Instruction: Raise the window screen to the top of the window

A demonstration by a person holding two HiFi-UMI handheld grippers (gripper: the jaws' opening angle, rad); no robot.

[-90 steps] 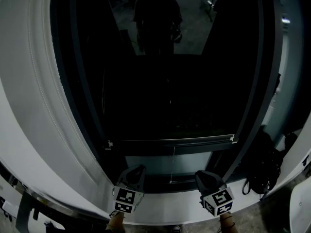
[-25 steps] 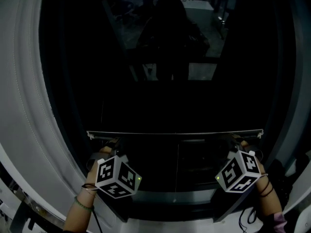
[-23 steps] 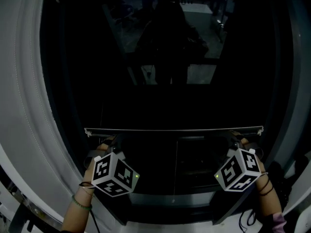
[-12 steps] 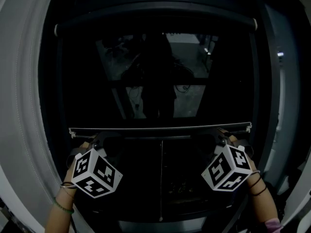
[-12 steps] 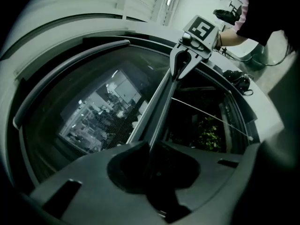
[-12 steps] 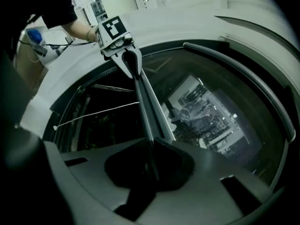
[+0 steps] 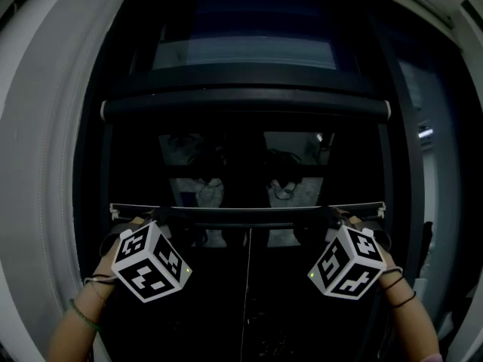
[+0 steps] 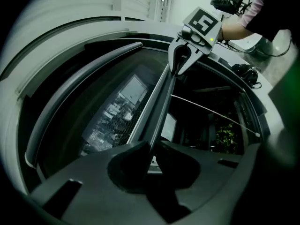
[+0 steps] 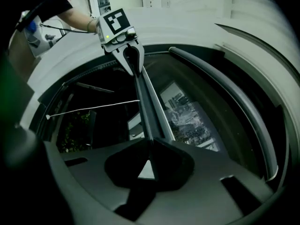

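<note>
The white window frame (image 7: 45, 172) curves down the far left. Just inside it, the left tongs (image 8: 151, 146) are closed on the left end of the bottom bar (image 7: 249, 211) of the window screen (image 8: 110, 123), pinching the bar's thin edge. The marker cube (image 7: 149, 262) on these tongs shows black-and-white square patterns. The bar lies level, its long axis running left to right across the opening. It sits about midway up the window, well below the dark roller tube (image 7: 245, 110) at the top. The mesh stretches between tube and bar, with city buildings showing dimly through it. A thin white pull cord (image 7: 245, 292) hangs from the bar's middle. At the bar's right end, the right tongs (image 9: 147, 149) pinch it in the same way.
</note>
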